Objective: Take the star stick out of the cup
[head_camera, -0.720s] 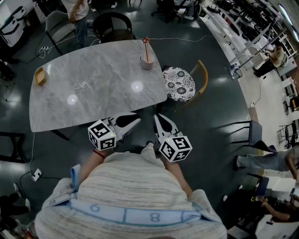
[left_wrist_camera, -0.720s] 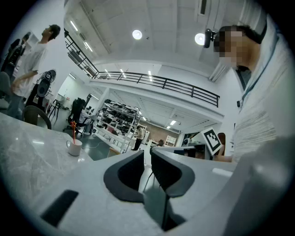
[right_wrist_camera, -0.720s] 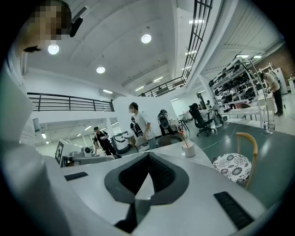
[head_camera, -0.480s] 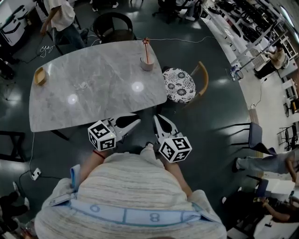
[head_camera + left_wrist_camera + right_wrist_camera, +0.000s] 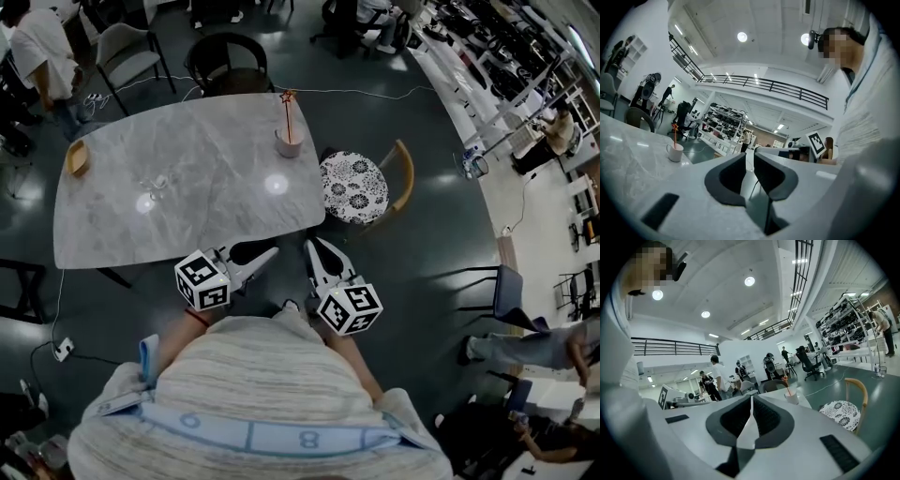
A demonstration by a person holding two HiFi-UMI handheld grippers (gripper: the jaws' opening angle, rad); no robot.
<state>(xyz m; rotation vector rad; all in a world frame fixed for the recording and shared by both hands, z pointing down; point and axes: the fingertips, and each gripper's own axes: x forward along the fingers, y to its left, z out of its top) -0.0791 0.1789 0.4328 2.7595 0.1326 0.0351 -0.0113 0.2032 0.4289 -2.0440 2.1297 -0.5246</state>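
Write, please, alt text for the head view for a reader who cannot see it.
Seen from above, a cup holding a star stick stands at the far edge of a grey marble table. The person's left hand-held gripper and right hand-held gripper hover by its near edge, both empty.

1. Head view is looking steeply down over the person point(image 5: 262, 394) onto the bench point(image 5: 187, 202).
2. Left gripper view and right gripper view are looking level across the bench, all three sharing the distant cup point(image 5: 289, 143).
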